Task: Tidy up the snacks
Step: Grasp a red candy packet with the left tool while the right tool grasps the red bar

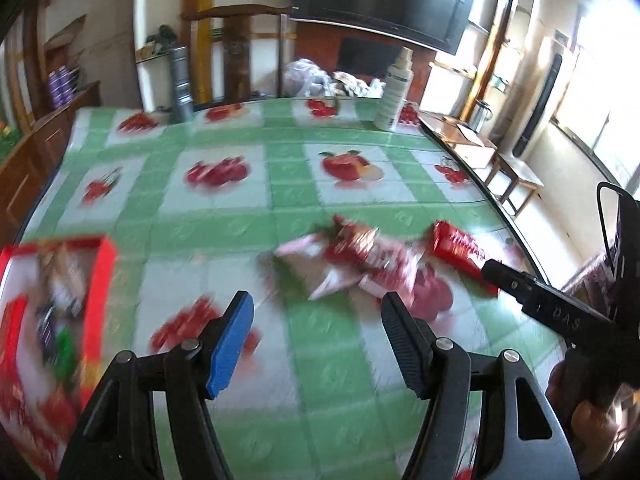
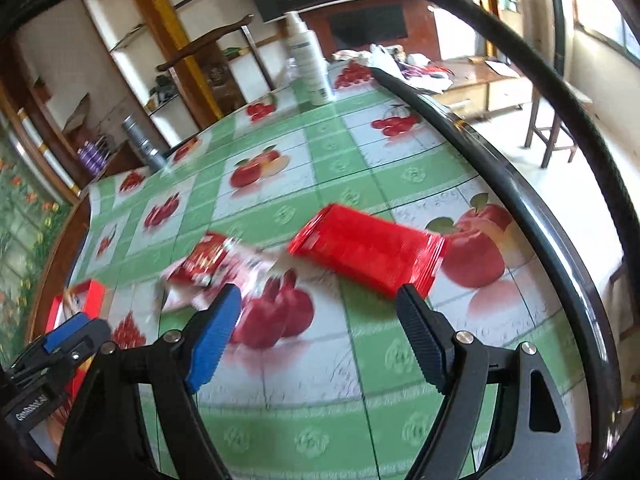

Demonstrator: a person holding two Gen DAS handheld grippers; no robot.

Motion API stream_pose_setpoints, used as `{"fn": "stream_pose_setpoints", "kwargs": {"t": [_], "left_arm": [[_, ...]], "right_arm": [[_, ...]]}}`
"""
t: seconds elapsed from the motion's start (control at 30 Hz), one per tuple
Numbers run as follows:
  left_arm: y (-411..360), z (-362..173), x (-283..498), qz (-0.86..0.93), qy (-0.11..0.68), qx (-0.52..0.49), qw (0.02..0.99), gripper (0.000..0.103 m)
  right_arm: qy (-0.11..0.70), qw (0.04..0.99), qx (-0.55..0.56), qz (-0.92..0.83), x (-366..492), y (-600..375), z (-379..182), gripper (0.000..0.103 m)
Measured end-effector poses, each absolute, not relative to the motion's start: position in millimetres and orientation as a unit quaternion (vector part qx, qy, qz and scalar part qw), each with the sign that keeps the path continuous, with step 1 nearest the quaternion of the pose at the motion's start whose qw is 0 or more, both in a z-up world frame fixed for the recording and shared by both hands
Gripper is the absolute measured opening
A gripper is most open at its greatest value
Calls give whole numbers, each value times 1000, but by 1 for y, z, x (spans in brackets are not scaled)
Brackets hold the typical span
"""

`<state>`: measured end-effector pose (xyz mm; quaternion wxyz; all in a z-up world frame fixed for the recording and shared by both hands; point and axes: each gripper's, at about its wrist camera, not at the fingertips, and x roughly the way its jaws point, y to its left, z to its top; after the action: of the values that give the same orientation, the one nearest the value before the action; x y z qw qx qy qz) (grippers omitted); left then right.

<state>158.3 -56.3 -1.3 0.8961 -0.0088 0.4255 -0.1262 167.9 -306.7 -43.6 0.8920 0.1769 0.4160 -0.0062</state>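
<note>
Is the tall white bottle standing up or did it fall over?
Standing up. The white bottle stands on its base at the far end of the table, its cap pointing up; it only looks tilted because the camera leans.

green-and-white checked bench (image 2: 360, 360) cloth with red fruit; plain red packet (image 2: 366, 250) ahead of blue and black fingers (image 2: 214, 336); red-rimmed box (image 1: 98, 280).

One red snack pack (image 2: 366, 254), one white spray bottle (image 2: 310, 62), one red box (image 1: 60, 320) — small packets blurred, uncountable

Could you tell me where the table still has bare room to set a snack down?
Free: the wide stretch between the snack pile and the white spray bottle, and the near strip under both open grippers. Crowded: around the red packet and the red box.
</note>
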Motion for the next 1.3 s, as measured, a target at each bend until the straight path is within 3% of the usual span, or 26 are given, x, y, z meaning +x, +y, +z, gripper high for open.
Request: {"fn": "stream_pose_setpoints", "kwargs": {"t": [0.2, 0.3, 0.37, 0.4, 0.77, 1.1, 1.3], "left_arm": [[-98, -23, 213, -149, 452, 31, 879, 61], [-115, -35, 233, -153, 460, 59, 872, 53], [-122, -45, 245, -155, 474, 73, 864, 35], [-124, -50, 247, -157, 480, 78, 860, 34], [-106, -61, 217, -175, 482, 86, 854, 33], [-55, -61, 154, -206, 496, 27, 843, 33], [-40, -60, 149, -200, 502, 0, 841, 33]], "right_arm": [[413, 895, 166, -29, 189, -312, -43, 80], [414, 895, 157, -42, 196, -314, -44, 80], [418, 893, 160, -47, 204, -317, -46, 80], [419, 892, 160, -48, 207, -317, -47, 80], [470, 877, 89, -49, 222, -301, -68, 80], [487, 873, -1, -30, 179, -268, -66, 42], [480, 877, 17, -24, 183, -269, -66, 43]]}}
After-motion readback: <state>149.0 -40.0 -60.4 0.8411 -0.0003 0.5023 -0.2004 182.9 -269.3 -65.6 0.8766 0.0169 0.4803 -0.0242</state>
